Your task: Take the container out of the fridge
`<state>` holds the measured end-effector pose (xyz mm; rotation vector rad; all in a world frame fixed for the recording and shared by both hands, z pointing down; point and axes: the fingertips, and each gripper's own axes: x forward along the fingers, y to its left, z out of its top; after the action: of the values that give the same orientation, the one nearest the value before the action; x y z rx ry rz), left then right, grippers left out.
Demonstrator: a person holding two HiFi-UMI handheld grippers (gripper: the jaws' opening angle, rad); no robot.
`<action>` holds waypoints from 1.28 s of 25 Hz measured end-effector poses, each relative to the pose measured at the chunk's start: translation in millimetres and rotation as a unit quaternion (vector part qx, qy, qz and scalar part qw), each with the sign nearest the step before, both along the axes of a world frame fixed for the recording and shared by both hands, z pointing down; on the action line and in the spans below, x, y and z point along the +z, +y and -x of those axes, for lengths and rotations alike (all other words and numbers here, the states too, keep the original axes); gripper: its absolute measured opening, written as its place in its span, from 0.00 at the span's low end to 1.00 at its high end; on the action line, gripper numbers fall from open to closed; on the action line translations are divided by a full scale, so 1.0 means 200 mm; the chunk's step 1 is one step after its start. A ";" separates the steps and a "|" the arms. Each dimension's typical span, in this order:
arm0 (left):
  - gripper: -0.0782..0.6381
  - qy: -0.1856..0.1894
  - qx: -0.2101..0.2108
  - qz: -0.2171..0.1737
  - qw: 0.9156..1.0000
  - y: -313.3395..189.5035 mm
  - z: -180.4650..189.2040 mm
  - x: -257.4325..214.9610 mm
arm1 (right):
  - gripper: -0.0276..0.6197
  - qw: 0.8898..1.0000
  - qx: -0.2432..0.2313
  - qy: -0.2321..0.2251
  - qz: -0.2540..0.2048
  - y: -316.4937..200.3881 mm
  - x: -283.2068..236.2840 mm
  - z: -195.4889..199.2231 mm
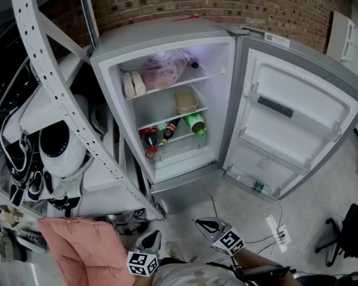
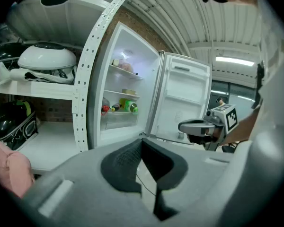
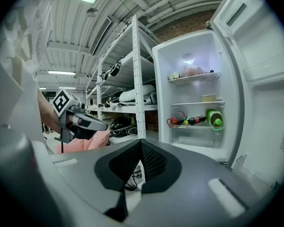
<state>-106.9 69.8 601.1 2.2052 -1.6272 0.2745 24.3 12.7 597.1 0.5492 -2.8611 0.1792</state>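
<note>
The fridge [image 1: 167, 46] stands open, its door [image 1: 298, 118] swung out to the right. A beige lidded container [image 1: 185, 102] sits on the middle shelf, and shows small in the left gripper view [image 2: 128, 92] and the right gripper view [image 3: 208, 98]. My left gripper [image 1: 151, 239] and right gripper [image 1: 203, 224] hover low near my body, well short of the fridge. Both are shut with nothing between their jaws. In the left gripper view its jaws [image 2: 142, 144] meet, and the right gripper [image 2: 196, 126] hangs beyond them. The right gripper's own jaws [image 3: 141, 146] are shut too.
A bag of food [image 1: 164, 69] lies on the top shelf. Dark bottles [image 1: 158, 134] and a green bottle [image 1: 196, 124] lie under the container. A white metal rack [image 1: 53, 94] with helmets stands left, a pink cushion [image 1: 86, 249] beside me. A power strip [image 1: 278, 231] lies on the floor.
</note>
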 end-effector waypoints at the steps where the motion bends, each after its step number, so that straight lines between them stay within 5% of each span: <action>1: 0.11 0.001 0.000 -0.002 1.000 0.01 0.00 0.00 | 0.05 1.000 -0.002 -0.002 0.001 0.02 0.00 0.01; 16: 0.11 0.010 0.006 -0.011 1.000 0.08 0.15 -0.02 | 0.05 1.000 0.016 -0.021 0.009 0.09 -0.06 0.15; 32: 0.11 0.019 0.084 -0.023 0.996 0.06 0.29 -0.03 | 0.05 0.995 0.101 -0.010 0.020 0.12 -0.04 0.30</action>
<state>-165.5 82.2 595.7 2.3716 -1.4441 0.2412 -36.2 36.6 589.4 0.8332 -2.8115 0.2753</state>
